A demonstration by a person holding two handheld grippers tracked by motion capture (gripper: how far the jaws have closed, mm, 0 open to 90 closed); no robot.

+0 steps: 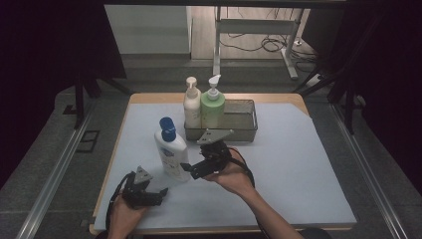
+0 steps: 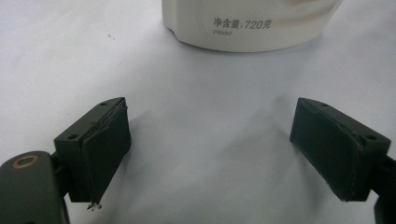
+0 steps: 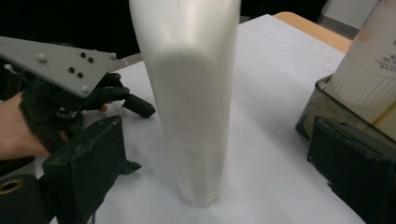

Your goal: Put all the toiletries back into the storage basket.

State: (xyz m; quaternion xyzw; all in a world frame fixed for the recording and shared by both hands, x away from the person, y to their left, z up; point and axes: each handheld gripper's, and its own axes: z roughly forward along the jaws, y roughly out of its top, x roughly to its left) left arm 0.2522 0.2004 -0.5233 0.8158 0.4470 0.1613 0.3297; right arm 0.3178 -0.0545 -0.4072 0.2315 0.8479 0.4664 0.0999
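Observation:
A tall white bottle (image 1: pixel 171 152) with a blue cap stands upright on the pale mat. My right gripper (image 1: pixel 191 169) is at its lower right side. In the right gripper view the bottle (image 3: pixel 194 102) rises between the wide-apart jaws of that gripper (image 3: pixel 210 140), with a gap on each side; it is open. My left gripper (image 1: pixel 158 193) is low at the front left, open, and holds nothing. In the left gripper view its jaws (image 2: pixel 212 121) point at the bottle's base (image 2: pixel 247 23), a short way ahead.
Behind the bottle stands a dark wire basket (image 1: pixel 239 124) with a cream pump bottle (image 1: pixel 191 102) and a green pump bottle (image 1: pixel 212 107) at its left end. The mat (image 1: pixel 298 164) is bare to the right. A table leg and cables lie beyond the far edge.

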